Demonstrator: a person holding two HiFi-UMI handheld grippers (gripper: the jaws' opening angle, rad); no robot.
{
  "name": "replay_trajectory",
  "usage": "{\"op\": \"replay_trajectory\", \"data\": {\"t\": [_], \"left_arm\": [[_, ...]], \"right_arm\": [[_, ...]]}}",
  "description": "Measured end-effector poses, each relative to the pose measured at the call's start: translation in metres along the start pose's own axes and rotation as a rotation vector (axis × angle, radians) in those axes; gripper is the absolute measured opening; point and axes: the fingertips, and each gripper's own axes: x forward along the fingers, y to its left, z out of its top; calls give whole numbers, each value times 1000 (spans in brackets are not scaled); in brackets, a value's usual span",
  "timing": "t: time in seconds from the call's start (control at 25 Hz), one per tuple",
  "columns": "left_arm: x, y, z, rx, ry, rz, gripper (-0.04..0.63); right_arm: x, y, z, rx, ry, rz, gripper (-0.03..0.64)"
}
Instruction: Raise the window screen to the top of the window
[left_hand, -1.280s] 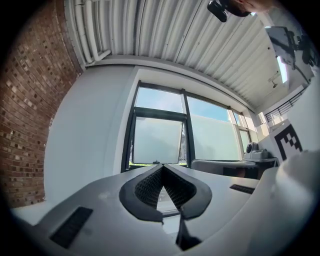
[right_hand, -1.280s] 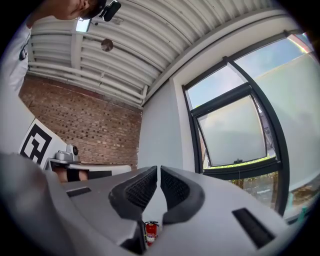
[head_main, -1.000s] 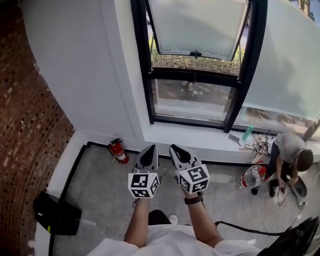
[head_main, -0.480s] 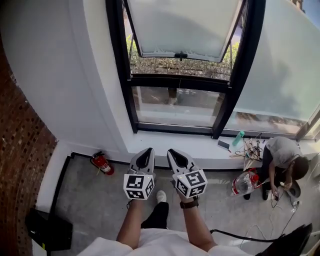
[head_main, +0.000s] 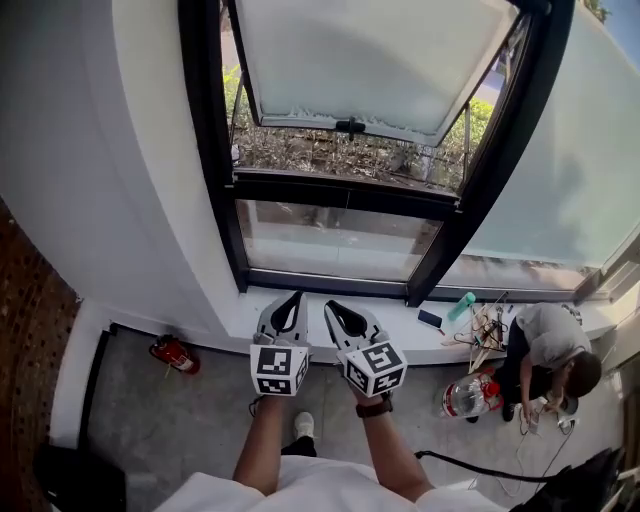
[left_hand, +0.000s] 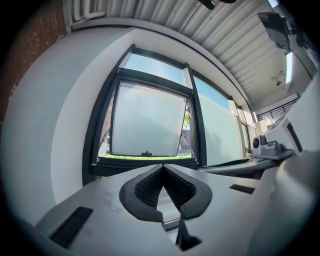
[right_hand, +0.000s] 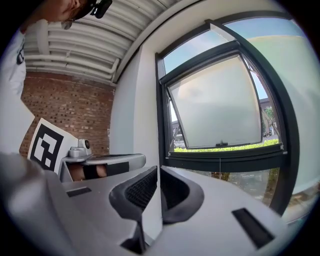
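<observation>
From overhead, the left gripper (head_main: 296, 297) and right gripper (head_main: 329, 306) were held out side by side, near the white sill (head_main: 420, 340) below the black-framed window (head_main: 208, 160). A pale panel (head_main: 370, 60) filled the frame's upper part. A small dark handle (head_main: 350, 126) sat at the panel's lower edge, with greenery below it. I could not tell whether that panel was the screen. A red fire extinguisher (head_main: 174, 353) lay by the wall, and a person (head_main: 548, 350) crouched to the right.

In the left gripper view, the jaws met at their tips with nothing between them, and the panel stood straight ahead.

In the right gripper view, the jaws were all but together and empty. A brick wall (right_hand: 65, 110) stood to the left.
</observation>
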Motion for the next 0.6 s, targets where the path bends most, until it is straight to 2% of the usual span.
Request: {"op": "replay_trajectory", "data": {"t": [0.12,0.28,0.4,0.6], "left_arm": [[35,21,4,-8,-6,-9,0],[72,47,-6,-59,14,10,0],[97,47,-20,-56,40,-6,0],[159,71,-24,-45,46,31,0]], "right_arm": [[38,-18,8,3,0,10,23],[71,-29,6,-11,14,43,23],[92,-57,-5,23,37,36,23],[139,-109,8,28,-8,58,23]]}}
